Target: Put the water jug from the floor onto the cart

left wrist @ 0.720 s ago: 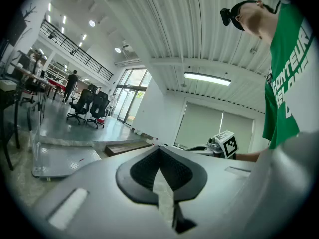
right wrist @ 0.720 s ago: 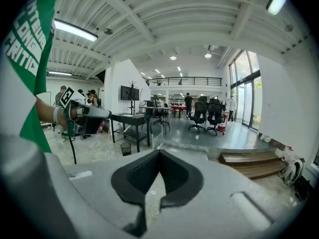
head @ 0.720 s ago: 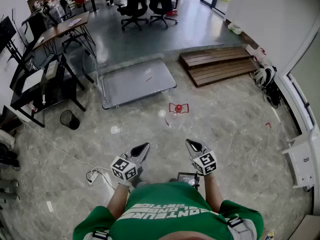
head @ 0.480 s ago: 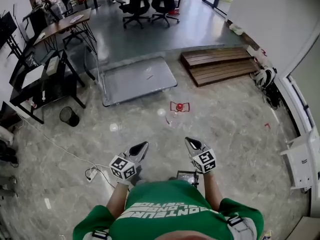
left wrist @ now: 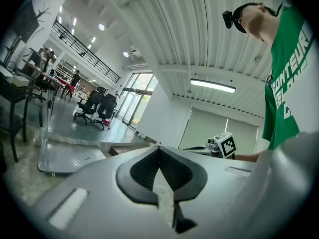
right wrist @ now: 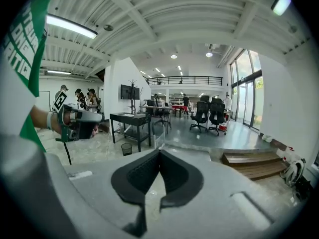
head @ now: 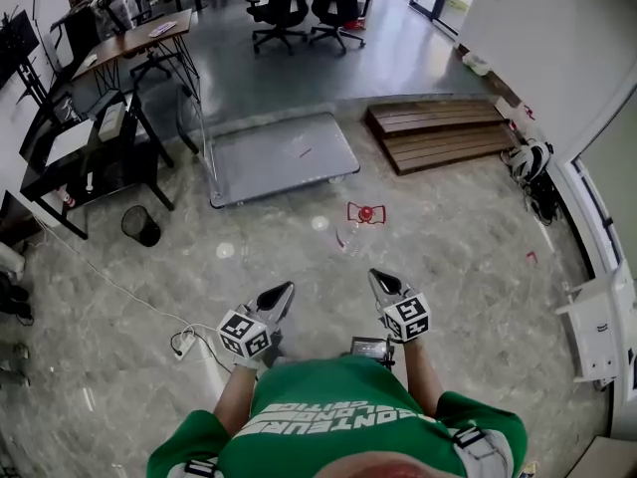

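**Water jug on floor, off the cart; both grippers closed and empty**

The water jug [head: 348, 238] stands on the floor [head: 468, 267], in front of the person and between the two grippers and the cart [head: 284, 157]. It is apart from the cart's near edge. Its body is clear plastic, hard to make out against the stone pattern, and it is topped by a red handle [head: 364, 213].

The left gripper [head: 286, 289] has its jaws together, tips meeting, with nothing between them. The right gripper [head: 376, 277] is likewise closed on nothing. Neither touches the jug; both sit close to the person's body, well apart from it. The jaws are grey moulded shells with dark ribbed inner pads, tapering to a point. Each gripper carries a white cube with black square markers [head: 246, 335].

The floor is glossy, mottled grey-beige stone. The cart is a flat grey metal platform with a thin upright handle rail at its left end. To its right lies a low stack of brown wooden steps [head: 443, 132]. A round black mesh bin [head: 140, 225] stands beside a black desk [head: 90, 157] at the left.
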